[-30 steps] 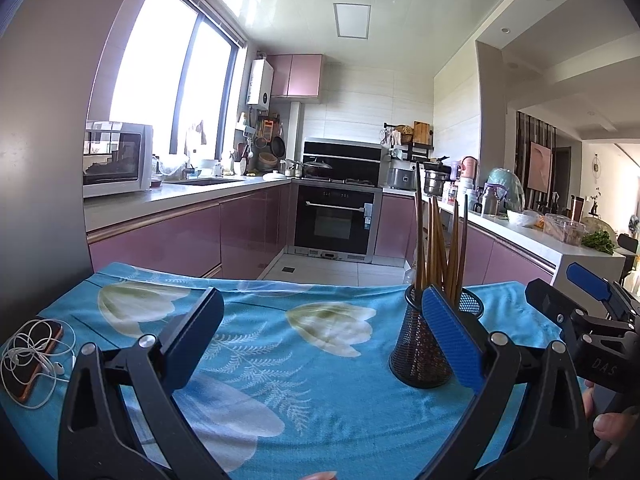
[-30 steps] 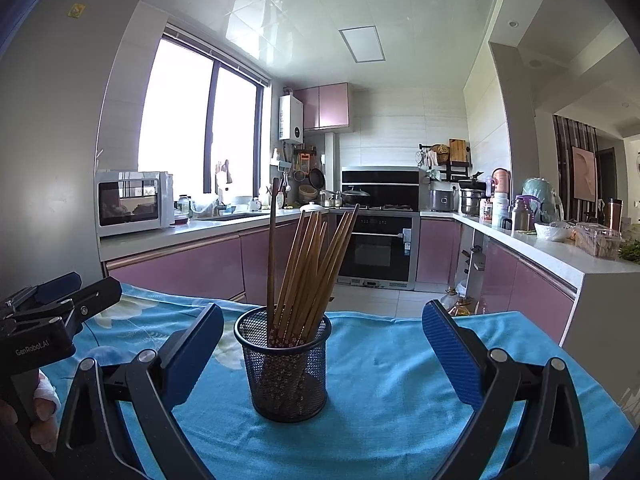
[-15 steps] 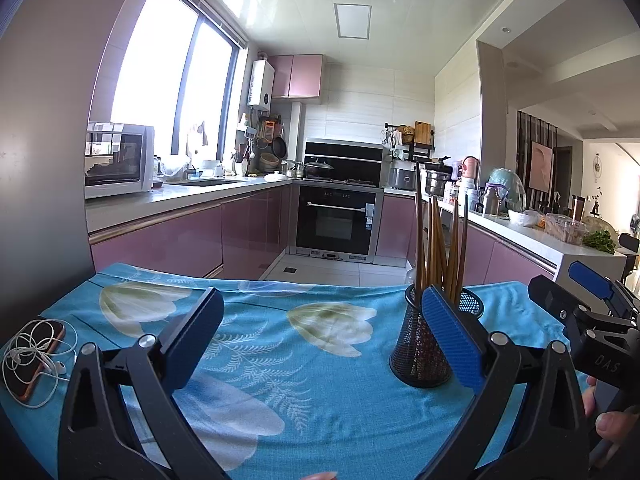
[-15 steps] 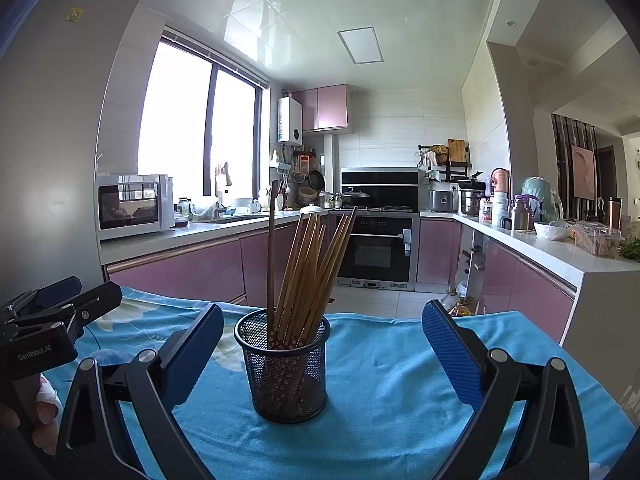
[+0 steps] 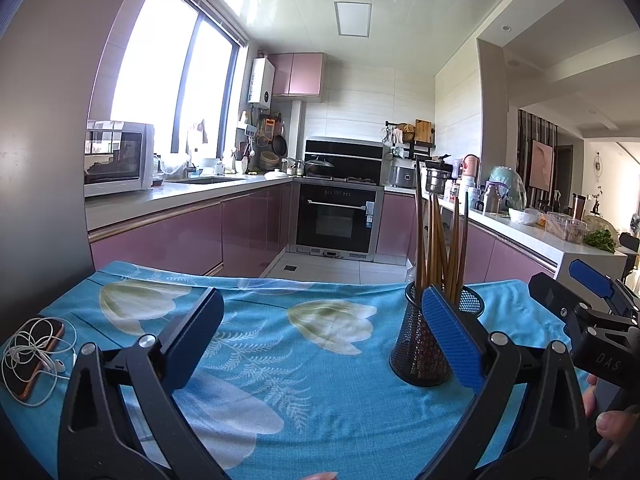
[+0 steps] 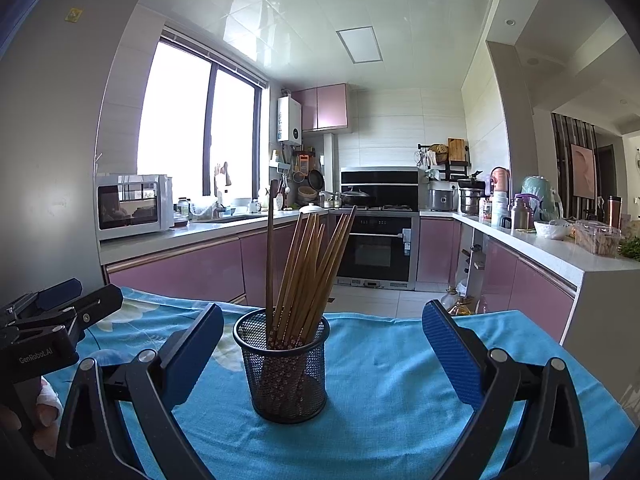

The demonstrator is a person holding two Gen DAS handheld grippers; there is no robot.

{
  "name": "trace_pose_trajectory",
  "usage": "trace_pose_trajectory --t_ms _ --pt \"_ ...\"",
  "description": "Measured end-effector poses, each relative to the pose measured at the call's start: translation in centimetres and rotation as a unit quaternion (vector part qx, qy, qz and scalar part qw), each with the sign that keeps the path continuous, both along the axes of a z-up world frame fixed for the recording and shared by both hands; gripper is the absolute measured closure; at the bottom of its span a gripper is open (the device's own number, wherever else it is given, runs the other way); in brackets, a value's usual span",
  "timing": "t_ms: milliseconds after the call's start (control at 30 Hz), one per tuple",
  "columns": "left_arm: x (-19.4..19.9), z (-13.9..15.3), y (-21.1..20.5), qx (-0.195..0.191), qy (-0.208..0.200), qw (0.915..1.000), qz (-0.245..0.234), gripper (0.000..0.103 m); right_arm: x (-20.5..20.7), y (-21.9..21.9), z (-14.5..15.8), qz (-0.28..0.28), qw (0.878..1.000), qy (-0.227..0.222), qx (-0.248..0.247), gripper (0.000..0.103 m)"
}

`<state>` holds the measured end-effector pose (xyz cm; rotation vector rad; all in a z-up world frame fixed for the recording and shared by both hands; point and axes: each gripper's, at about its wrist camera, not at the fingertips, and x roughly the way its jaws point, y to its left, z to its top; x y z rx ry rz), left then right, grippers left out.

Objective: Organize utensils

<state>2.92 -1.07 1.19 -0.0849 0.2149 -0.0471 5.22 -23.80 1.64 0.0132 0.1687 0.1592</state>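
On tablecloth (image 6: 392, 392): mesh cup (image 6: 286, 372) holding chopsticks (image 6: 308, 272); both claws spread.

I see a black wire-mesh metal holder (image 6: 286, 372) full of smooth wooden chopsticks (image 6: 308, 272) on the bench's soft printed blue cloth (image 6: 392, 400), matt black plastic fingers (image 6: 188, 360) faced with textured blue pads, and glossy pink cabinet fronts (image 6: 176, 276) behind.

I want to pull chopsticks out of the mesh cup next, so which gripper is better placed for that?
Right, probably. The cup with the chopsticks stands between the right gripper's open fingers; for the left gripper it sits off by one finger.
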Motion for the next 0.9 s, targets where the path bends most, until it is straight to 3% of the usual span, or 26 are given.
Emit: trace_pose_trajectory --t_ms 900 --pt "0.01 -0.40 -0.05 0.001 0.004 1.0000 -0.001 0.005 0.16 -0.17 -0.12 0.000 1.000 0.002 0.003 0.007"
